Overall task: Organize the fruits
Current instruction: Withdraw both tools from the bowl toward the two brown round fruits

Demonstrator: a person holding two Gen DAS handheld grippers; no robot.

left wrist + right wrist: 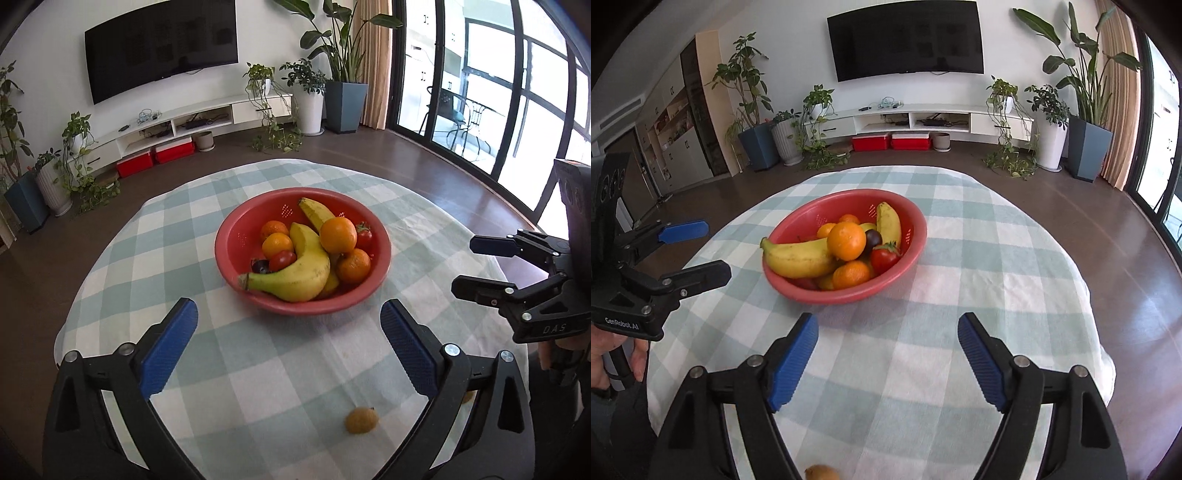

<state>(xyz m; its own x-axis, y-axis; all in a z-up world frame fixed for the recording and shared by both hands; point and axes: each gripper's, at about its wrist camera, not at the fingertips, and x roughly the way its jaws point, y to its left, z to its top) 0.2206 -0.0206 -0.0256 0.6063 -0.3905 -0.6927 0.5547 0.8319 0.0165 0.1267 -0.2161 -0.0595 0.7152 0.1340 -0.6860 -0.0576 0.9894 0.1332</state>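
A red bowl (236, 254) (916, 225) stands mid-table on the checked cloth. It holds two bananas (299, 277) (798, 258), several oranges (338, 234) (846, 240), tomatoes (282, 260) (884, 258) and a dark plum (260, 266) (872, 238). A small yellow-brown fruit (361, 420) (822, 472) lies on the cloth near me, between and just below each gripper's fingers. My left gripper (288, 321) (701, 247) is open and empty, short of the bowl. My right gripper (888, 332) (467, 266) is open and empty, right of the bowl.
The round table with the green-white checked cloth (258, 369) (997, 277) drops off to a dark floor on all sides. A TV wall, a low white cabinet (923, 120) and potted plants stand behind. Glass doors (480, 92) are at the right.
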